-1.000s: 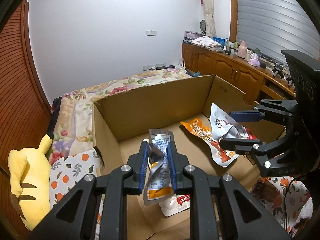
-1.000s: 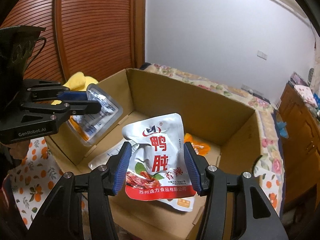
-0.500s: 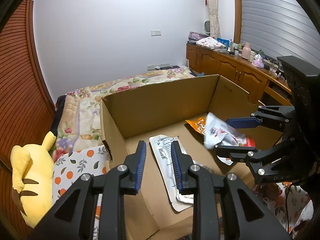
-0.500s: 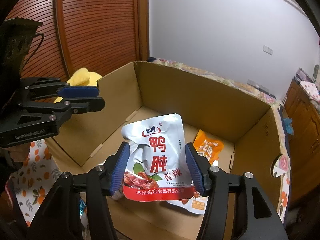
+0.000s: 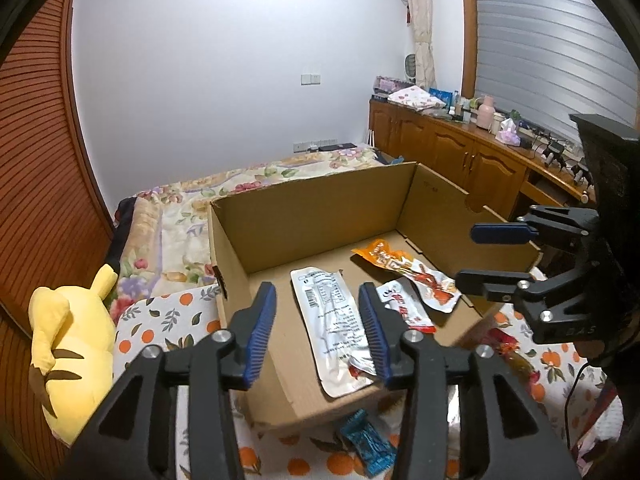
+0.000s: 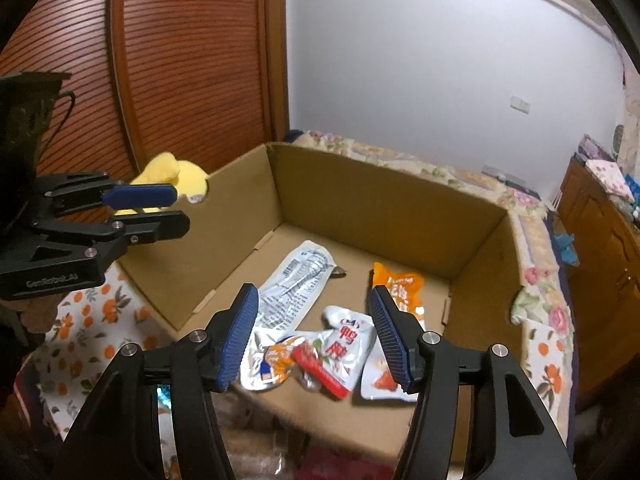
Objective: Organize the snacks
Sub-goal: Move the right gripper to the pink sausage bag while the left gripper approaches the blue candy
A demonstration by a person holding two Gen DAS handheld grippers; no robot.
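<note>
cardboard box (image 5: 320, 216) on orange-print cloth (image 5: 160, 320), open at top, lying on flowered bedding (image 5: 180, 216). inside, flat on floor of box: long silver pouch (image 5: 332, 320), printed side down, toward left wall; orange pouch (image 5: 404, 270) toward far right corner; white-and-red pouch (image 6: 344, 354) crumpled near front edge, with a further small crumpled packet (image 6: 276, 362) just beside it. outside, before front wall: blue wrapped snack (image 5: 366, 446) on the cloth, plus a reddish packet (image 5: 516, 356) at right, partly hidden. left gripper (image 5: 316, 330) above near edge of box, jaws opening, nothing between the pads, silver pouch seen beyond them on box floor. right gripper (image 6: 312, 334) likewise empty, jaws apart, white-and-red pouch lying below and not touched. step in hand, judged: both drops finished, clearing out for next pickup. to do well: lift clear of front wall before swinging away, so no finger catches the cardboard rim or drags a pouch back out; keep jaws parted for the approach; take the blue wrapped snack by its flat middle, pads across the narrow width, cloth not pinched with it; keep the two grippers well apart over the box. yellow plush toy (image 5: 68, 344) at left, no part of task.
</note>
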